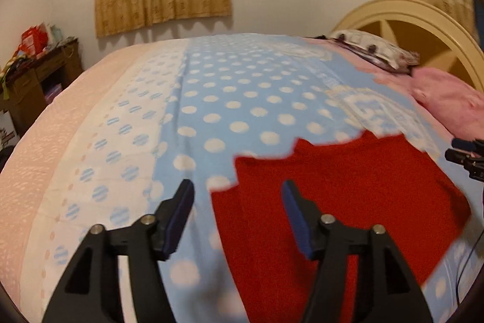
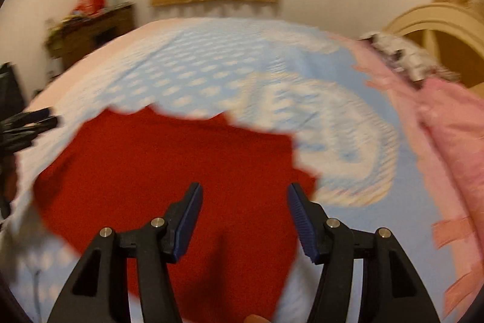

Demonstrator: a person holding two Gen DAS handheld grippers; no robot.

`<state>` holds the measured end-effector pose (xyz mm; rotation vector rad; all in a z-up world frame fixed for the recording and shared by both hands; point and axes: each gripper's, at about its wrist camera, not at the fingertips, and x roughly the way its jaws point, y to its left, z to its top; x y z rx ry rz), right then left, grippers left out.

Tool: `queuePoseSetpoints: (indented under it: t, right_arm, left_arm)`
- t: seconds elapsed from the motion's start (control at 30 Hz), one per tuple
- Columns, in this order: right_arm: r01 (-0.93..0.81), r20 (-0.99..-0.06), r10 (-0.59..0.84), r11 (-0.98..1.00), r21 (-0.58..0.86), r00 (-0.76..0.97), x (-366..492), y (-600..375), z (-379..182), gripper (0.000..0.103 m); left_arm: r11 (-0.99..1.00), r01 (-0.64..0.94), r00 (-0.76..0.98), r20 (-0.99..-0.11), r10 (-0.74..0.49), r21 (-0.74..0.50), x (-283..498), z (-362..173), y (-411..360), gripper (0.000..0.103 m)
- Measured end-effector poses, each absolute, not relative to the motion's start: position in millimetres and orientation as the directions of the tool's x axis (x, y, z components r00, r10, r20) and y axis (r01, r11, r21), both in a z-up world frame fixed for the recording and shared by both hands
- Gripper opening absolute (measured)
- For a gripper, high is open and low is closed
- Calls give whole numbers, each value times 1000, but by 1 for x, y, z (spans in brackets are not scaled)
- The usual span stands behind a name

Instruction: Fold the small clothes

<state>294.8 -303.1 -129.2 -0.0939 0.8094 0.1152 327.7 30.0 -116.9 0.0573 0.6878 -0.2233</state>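
My left gripper point(image 1: 237, 189) and right gripper point(image 2: 245, 192) hang with jaws apart and nothing between them above the red garment point(image 1: 348, 186), spread flat at lower centre on the polka-dot bedspread point(image 1: 230, 87); bare bed stretches beyond its jagged upper edge; I read no writing

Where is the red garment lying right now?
The red garment lies flat on the blue polka-dot blanket, just beyond both open hand-held grippers, right of the left one in its view.
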Motion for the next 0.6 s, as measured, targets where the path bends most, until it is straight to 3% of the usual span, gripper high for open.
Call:
queuePoseSetpoints:
  t: [0.1, 0.27, 0.47, 0.6]
  right_arm:
    - [-131, -775, 68, 991, -18, 628, 282, -301, -149, 59]
    - [-68, -844, 12, 997, -29, 536, 268, -319, -187, 57]
    - [-22, -840, 0, 1000, -14, 542, 251, -323, -184, 57]
    - [-14, -769, -46, 997, -71, 637, 244, -299, -158, 57]
  left_arm:
    - [957, 288, 712, -667, -220, -8, 301, -133, 16, 71]
    - [953, 290, 681, -718, -144, 84, 286, -169, -1, 73]
    - [962, 264, 678, -722, -139, 62, 280, -176, 5, 82]
    - [965, 256, 682, -718, -138, 57, 277, -178, 7, 85]
